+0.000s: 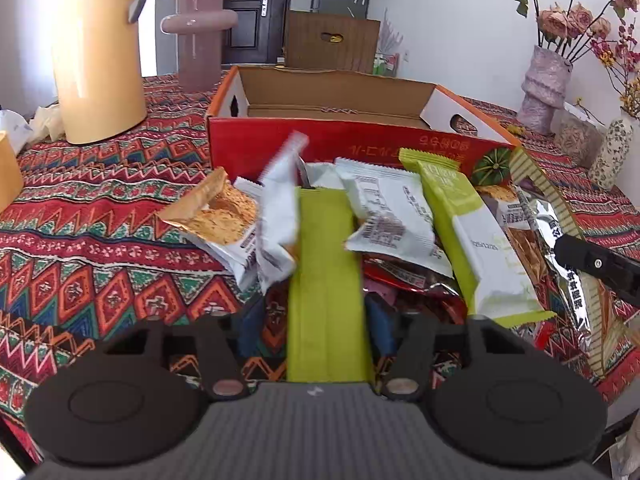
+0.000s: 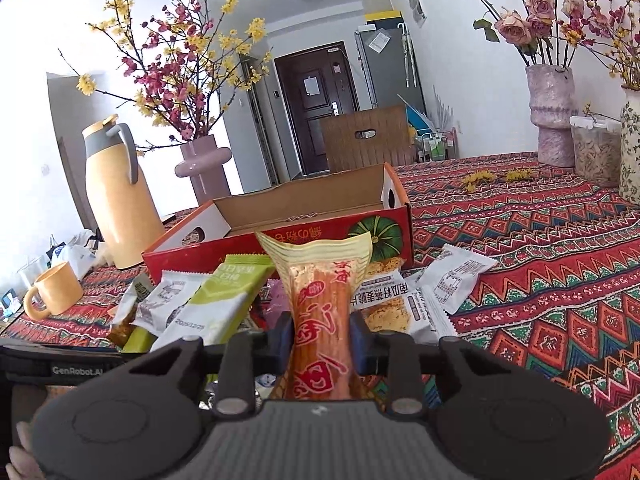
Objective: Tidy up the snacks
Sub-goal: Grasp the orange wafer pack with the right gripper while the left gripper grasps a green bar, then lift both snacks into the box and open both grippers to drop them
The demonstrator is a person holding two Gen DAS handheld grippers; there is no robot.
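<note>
my right tongs (image 2: 322, 338) pinch a crinkly orange-and-cream snack packet (image 2: 320, 312) at frame centre. my left tongs (image 1: 316, 320) clamp a smooth lime-green wrapper (image 1: 326, 280), lower centre, before the red cardboard box (image 1: 340, 148) on the patterned desk (image 1: 100, 240).

Snack packets (image 1: 390, 216) before open red box (image 1: 344, 142)

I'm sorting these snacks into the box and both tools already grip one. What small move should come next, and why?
Probably carry the right tool, shut on the orange snack packet, forward over the open, seemingly empty red box behind the pile; the left tool with its green packet can follow.
</note>
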